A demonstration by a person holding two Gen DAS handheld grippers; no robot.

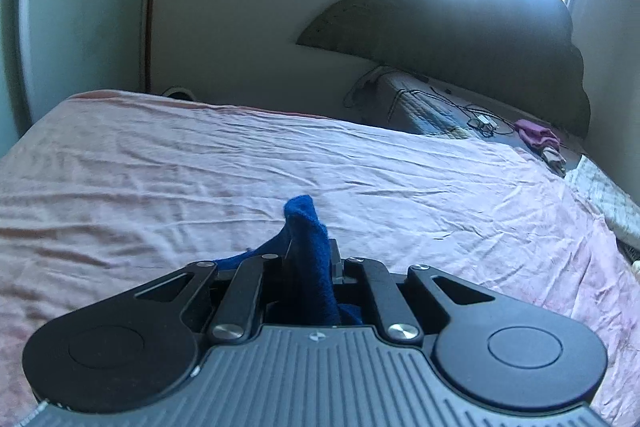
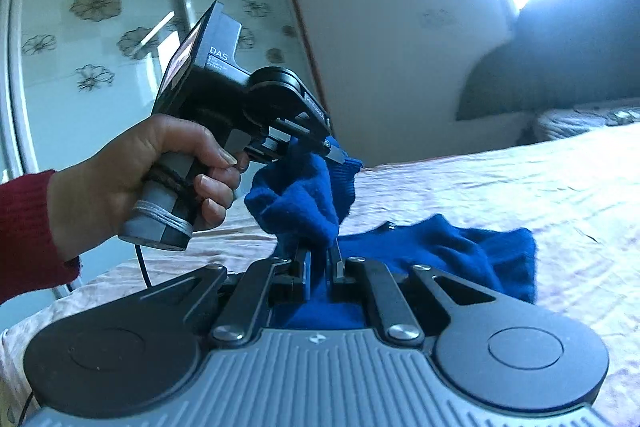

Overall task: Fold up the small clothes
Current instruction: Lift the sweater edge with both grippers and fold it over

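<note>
A small blue knitted garment (image 2: 448, 251) lies partly on the pink bed sheet (image 2: 520, 187) and is lifted at one end. My right gripper (image 2: 318, 255) is shut on a bunched fold of it. My left gripper (image 2: 334, 153), held by a hand, is shut on the same raised part a little higher and further away. In the left wrist view, the left gripper (image 1: 310, 259) has the blue cloth (image 1: 308, 227) pinched between its fingers, with a tuft sticking up past them.
The bed is covered by the wrinkled pink sheet (image 1: 200, 167). Dark cushions (image 1: 480, 39) sit at the headboard under a bright window. Cables (image 1: 460, 107) and a purple cloth (image 1: 536, 135) lie at the far right. A wardrobe with a flower pattern (image 2: 100, 39) stands to the left.
</note>
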